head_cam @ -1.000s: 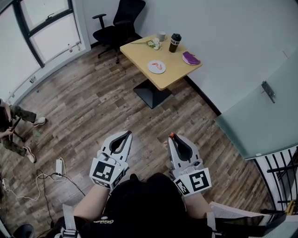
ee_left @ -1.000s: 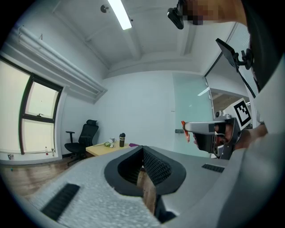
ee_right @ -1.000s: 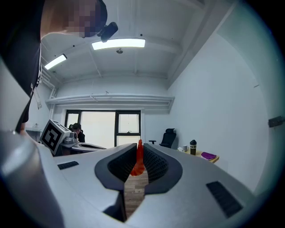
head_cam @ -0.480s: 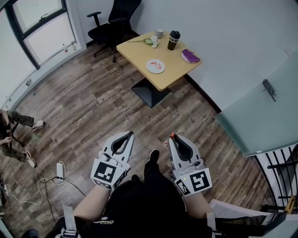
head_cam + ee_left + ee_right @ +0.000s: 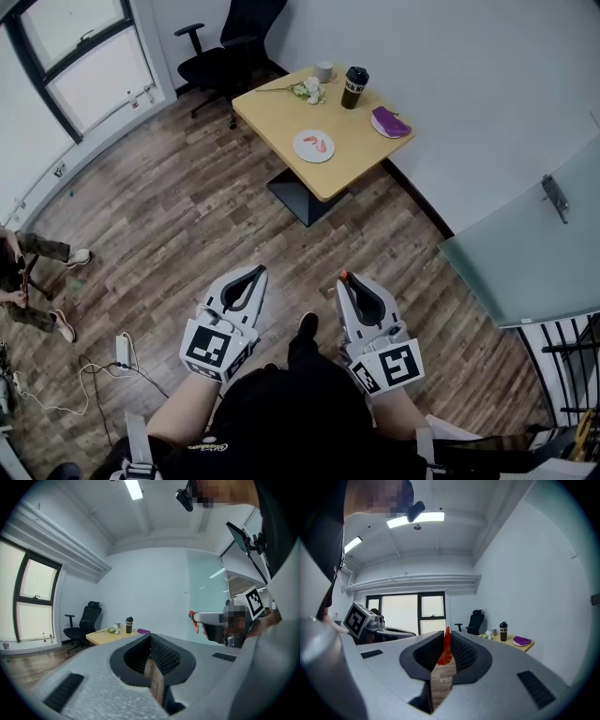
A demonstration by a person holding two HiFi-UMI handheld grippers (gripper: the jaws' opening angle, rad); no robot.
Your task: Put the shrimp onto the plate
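The jaws of the right gripper (image 5: 445,641) are pressing together on the shrimp (image 5: 445,654). It is a small orange-red piece pinched at the tips, with its tail sticking up above them. The jaws of the left gripper (image 5: 151,639) are also resting together, tip to tip, but they are carrying nothing. Both tools are being held side by side in front of the person's body, pointing forward over the wooden floor (image 5: 169,216).

The plate (image 5: 303,151) is sitting on the yellow table (image 5: 277,108) well apart from both grippers, across a stretch of floor. A few red-orange pieces (image 5: 320,143) are already lying on the plate. They are probably more shrimp, though they are too small in the head view to be sure.

Over the last second the grippers are keeping the same pose and the same hold. What is changing is the person's position. A dark shoe (image 5: 307,323) is now showing between the two grippers where none showed a second ago, and the table is sliding slightly lower in the head view. I judge that the person is walking toward the table with the shrimp already secured. The pick-up therefore seems done, and the carry is under way. What is left is closing the gap, lowering the right gripper over the plate and letting go.
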